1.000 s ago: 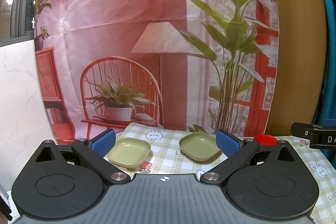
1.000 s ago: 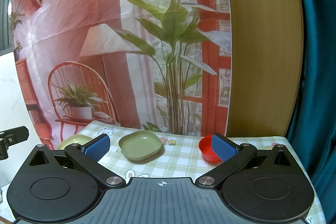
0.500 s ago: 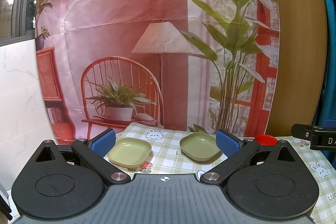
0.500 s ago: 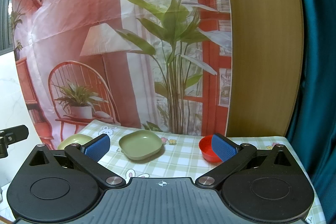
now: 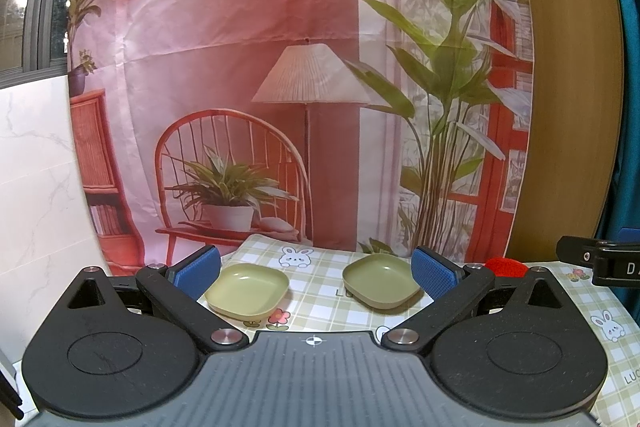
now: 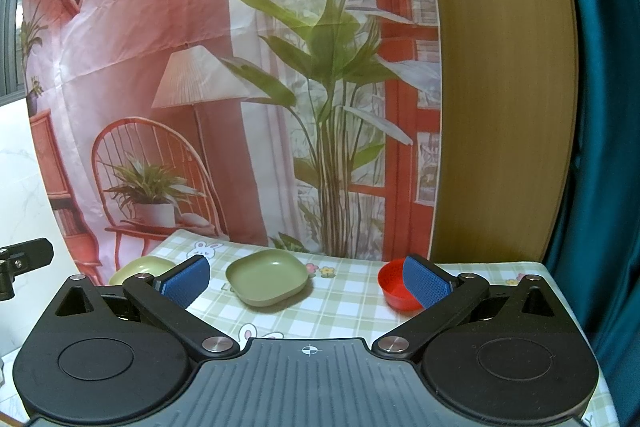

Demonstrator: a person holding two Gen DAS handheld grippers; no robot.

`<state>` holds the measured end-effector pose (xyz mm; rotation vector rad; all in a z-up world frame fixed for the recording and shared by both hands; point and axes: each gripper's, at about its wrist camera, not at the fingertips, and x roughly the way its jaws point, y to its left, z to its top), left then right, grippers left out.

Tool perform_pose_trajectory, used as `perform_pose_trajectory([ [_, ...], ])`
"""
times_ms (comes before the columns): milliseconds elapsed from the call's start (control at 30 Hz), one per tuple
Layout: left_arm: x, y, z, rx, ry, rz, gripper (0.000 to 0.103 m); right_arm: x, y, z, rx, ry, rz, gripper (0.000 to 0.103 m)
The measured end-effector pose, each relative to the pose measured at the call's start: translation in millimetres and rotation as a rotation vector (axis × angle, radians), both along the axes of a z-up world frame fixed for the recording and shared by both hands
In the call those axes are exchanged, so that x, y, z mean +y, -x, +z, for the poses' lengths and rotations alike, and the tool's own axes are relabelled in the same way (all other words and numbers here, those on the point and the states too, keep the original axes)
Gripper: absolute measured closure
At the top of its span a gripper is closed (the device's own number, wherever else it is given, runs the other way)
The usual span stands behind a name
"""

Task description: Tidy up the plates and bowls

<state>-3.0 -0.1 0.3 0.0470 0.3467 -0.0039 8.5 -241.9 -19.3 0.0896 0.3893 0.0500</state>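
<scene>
A: Both grippers hover above a checked-cloth surface (image 6: 344, 303) w/ bunny prints. Left gripper (image 5: 316, 273): fingers spread wide apart, nothing btwn them. Right gripper (image 6: 306, 279): same, fingers wide apart, empty.

B: And the dishes?

A: Take the darker green square plate (image 6: 267, 277) as landmark, mid-surface. A lighter yellow-green square plate (image 5: 247, 291) sits to its left, apart from it, not touching. A red bowl (image 6: 396, 287) sits to its right, well apart, partly behind the right gripper's blue finger pad (image 6: 425, 287). In the left wrist view only the bowl's red rim (image 5: 505, 266) shows, past that gripper's right finger.

B: Backdrop?

A: Behind the landmark plate hangs a printed cloth (image 5: 248, 67): lamp, rattan chair, potted plants. Right of it, a wood panel (image 6: 504, 87), then a teal curtain (image 6: 600, 147).
</scene>
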Motion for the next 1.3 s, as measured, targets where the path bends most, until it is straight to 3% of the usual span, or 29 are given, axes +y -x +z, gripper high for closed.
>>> perform_pose_trajectory([
  [533,10,-8,-6,0.032,0.057,0.019,0.001,-7,-7,-4,0.026,-0.036,0.009,0.000],
  [833,14,-22,-37,0.105,0.087,-0.010,0.001,-5,-20,-38,0.074,-0.069,0.060,0.002],
  [967,15,-31,-55,0.147,0.074,-0.009,0.002,-2,-29,-56,0.112,-0.082,0.075,0.007],
  [1033,19,-36,-62,0.177,0.086,-0.012,0.011,1,-33,-64,0.132,-0.088,0.084,0.009],
  [1133,29,-43,-65,0.200,0.118,-0.032,0.012,5,-42,-70,0.148,-0.086,0.092,0.012],
  [1300,43,-52,-57,0.170,0.059,0.001,0.012,12,-56,-71,0.150,-0.098,0.101,0.013],
])
